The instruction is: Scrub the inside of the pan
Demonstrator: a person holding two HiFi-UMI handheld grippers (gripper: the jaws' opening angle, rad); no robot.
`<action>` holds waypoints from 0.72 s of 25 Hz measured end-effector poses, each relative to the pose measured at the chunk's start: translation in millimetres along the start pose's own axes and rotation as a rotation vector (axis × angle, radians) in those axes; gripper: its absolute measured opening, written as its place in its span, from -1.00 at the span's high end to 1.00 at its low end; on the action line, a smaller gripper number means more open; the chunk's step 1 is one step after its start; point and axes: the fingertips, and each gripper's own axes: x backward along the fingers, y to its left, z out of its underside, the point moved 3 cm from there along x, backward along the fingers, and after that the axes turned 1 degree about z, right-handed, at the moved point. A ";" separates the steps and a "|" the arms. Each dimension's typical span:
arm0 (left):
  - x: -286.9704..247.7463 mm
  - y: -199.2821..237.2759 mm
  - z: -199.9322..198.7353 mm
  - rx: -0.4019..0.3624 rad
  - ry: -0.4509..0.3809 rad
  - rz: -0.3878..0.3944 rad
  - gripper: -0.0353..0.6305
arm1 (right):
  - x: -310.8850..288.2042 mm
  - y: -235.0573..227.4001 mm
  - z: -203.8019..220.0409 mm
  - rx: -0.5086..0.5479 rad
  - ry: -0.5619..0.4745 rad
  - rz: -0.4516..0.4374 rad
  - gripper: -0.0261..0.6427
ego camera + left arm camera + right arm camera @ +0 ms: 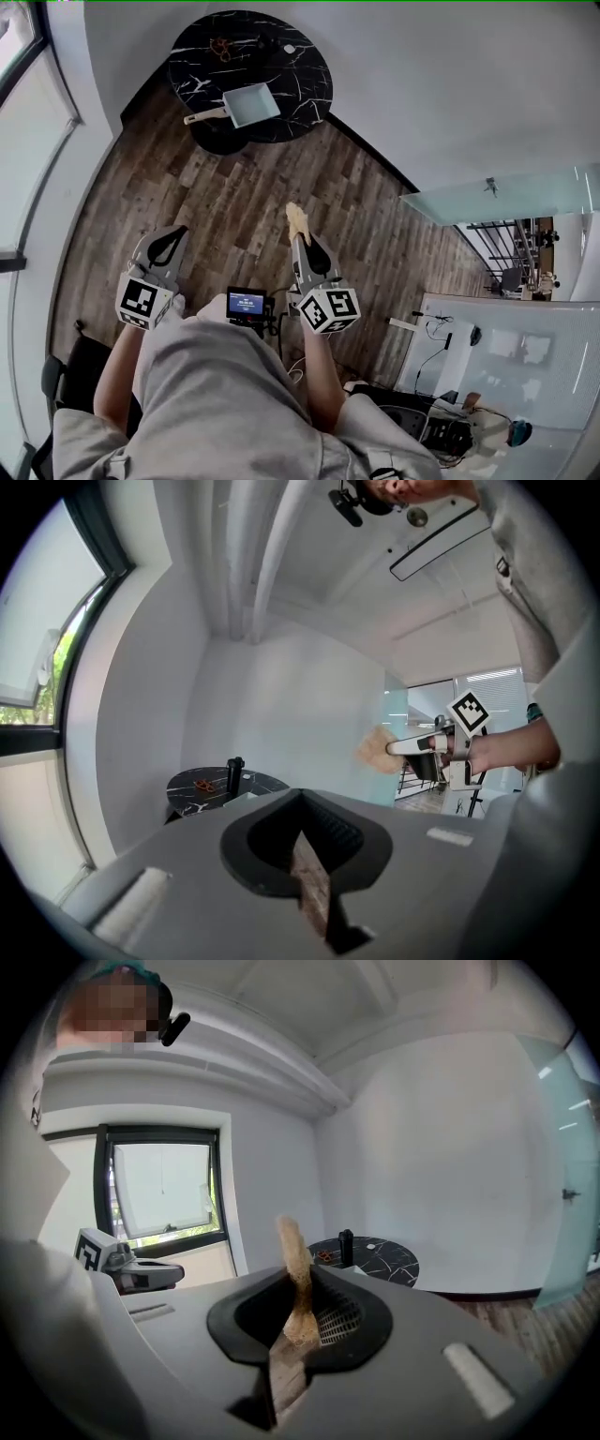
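Jaws on left gripper [172,236]: fully closed, nothing in them. It hangs at waist height, idle. Risk: if it doesn't join in, nothing braces the pan, and it has to open before it can take the handle.

Pan [251,105]: pale, squarish, upright on the black table [300,75], well apart from both grippers with a stretch of wood floor between. Handle [204,115] points left and reaches the table rim; can't tell if it overhangs. Risk: the top looks slick and the pan looks light, so scrub force likely shoves or spins it, worst case off the near edge. A knock on the handle during approach does the same. Dark bottle [234,772] stands further back on the table, near the pan; a wide stroke or a sliding pan could tip it.

Right gripper [302,242]: clamped on a beige pad [298,221]. Grip is on the bottom edge only; most of the pad sticks out past the tips, thin and slightly curled. Risk: pressed flat into the pan it folds over, or a sideways stroke drags it out of the jaws. If it folds, bare jaw tips hit the pan floor: scratches, no scrubbing. Corners and side walls are worst, since the pad has to bend there. My call: brace the handle first, light pressure, short strokes.
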 end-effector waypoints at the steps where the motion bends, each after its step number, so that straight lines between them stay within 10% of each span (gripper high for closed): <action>1: 0.3 12.0 0.0 0.004 0.005 -0.009 0.89 | -7.5 3.7 -3.0 -0.002 0.005 0.007 0.75; 18: -82.7 137.5 11.0 0.010 0.106 -0.100 0.89 | -201.5 -73.5 -2.8 0.065 0.087 0.008 0.75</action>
